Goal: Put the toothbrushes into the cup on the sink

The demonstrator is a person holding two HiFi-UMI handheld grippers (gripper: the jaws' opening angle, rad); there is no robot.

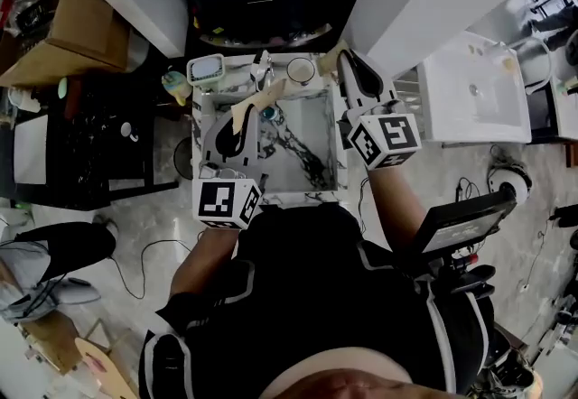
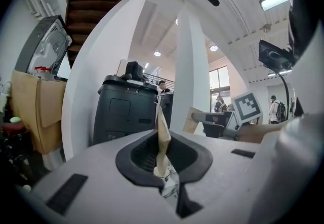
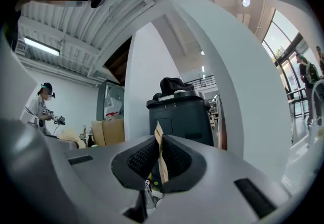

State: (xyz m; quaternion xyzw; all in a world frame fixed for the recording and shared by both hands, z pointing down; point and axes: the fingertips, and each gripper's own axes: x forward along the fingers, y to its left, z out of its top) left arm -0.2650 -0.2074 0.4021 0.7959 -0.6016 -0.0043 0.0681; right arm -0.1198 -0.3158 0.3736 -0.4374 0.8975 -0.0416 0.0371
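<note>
Two tan toothbrushes (image 2: 163,139) are pinched tight, one in your left gripper (image 1: 246,117), one in your right gripper (image 1: 350,63), each crossing the fingers upright. The cup (image 1: 300,71) stands on the sink (image 1: 271,199) back ledge, ahead and between them. Your right fingers look nearer, with the cup just to their left.

Glossy pale floor (image 1: 163,235), slanted white columns (image 2: 190,66), a black bin (image 2: 124,109), a cardboard box (image 1: 77,27), bright windows (image 3: 288,50) behind.
</note>
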